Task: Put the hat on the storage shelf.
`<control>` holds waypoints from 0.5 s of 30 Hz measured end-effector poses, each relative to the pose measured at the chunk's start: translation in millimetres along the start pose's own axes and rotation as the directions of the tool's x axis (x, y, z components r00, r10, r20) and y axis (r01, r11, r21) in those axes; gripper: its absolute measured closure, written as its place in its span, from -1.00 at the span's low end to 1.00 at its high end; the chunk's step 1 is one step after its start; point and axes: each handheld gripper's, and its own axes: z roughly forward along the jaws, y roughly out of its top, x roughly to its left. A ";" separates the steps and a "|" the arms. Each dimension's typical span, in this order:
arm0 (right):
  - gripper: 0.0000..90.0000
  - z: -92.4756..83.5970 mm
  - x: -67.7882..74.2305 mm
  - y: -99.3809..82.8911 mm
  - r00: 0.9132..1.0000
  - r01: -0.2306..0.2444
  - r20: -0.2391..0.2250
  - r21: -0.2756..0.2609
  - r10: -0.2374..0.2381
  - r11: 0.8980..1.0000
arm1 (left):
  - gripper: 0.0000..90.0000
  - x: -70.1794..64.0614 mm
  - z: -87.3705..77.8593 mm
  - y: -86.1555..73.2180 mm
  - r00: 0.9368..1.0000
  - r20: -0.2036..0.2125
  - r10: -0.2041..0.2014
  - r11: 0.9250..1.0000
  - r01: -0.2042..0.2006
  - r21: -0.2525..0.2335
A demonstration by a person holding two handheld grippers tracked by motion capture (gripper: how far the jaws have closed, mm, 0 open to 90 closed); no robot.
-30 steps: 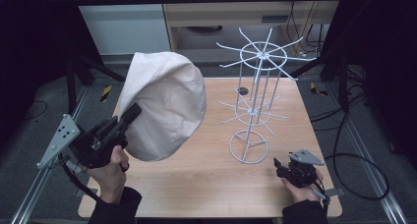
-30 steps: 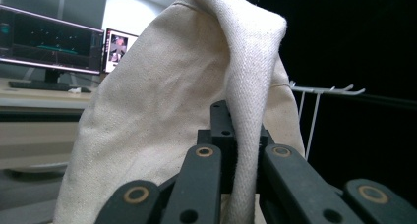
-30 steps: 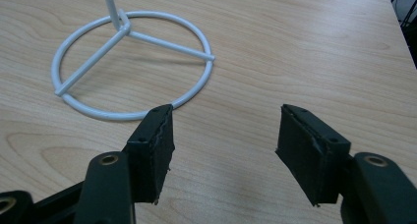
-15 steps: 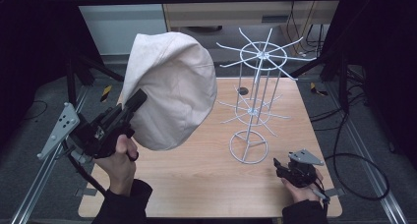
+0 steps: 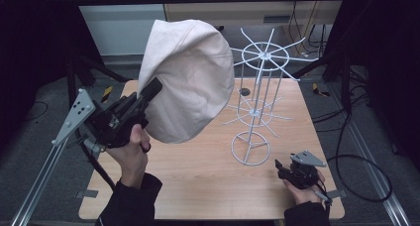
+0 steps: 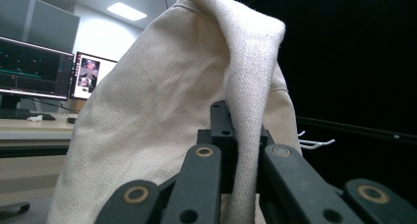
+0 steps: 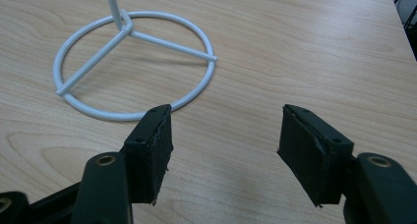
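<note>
A cream cloth hat [image 5: 190,82] hangs in the air over the left half of the wooden table [image 5: 198,186]. My left gripper [image 5: 151,89] is shut on its edge from the left side. In the left gripper view the hat's [image 6: 162,101] seam is pinched between the jaws of that gripper [image 6: 235,135]. A white wire rack [image 5: 257,87] with spoked tiers stands right of the hat. My right gripper [image 5: 281,167] rests low near the table's front right, open. Nothing sits between the pads of that gripper [image 7: 223,135], which faces the rack's base ring [image 7: 124,26].
A small dark round thing [image 5: 244,91] lies on the table behind the rack. Monitors [image 6: 34,67] on a desk stand beyond the hat. Black cables [image 5: 346,151] trail on the floor at the right. A metal rail [image 5: 39,181] runs along the left.
My left gripper has lifted the hat higher and carried it toward the rack. The right gripper has stayed where it was, jaws still apart.
</note>
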 end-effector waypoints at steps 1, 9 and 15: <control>-0.17 0.0 0.0 0.0 1.000 0.000 -0.002 -0.001 0.000 1.000 | 0.96 -0.4 2.8 -0.6 1.000 0.002 -0.002 1.000 0.002 0.000; -0.18 0.1 0.1 0.0 1.000 0.001 -0.008 -0.003 -0.001 1.000 | 0.96 -1.3 29.2 -15.8 1.000 0.011 -0.016 0.999 0.016 0.047; -0.18 0.0 0.0 0.0 1.000 0.004 -0.009 -0.004 -0.004 1.000 | 0.96 1.8 37.0 -28.0 1.000 0.014 -0.027 0.996 0.025 0.080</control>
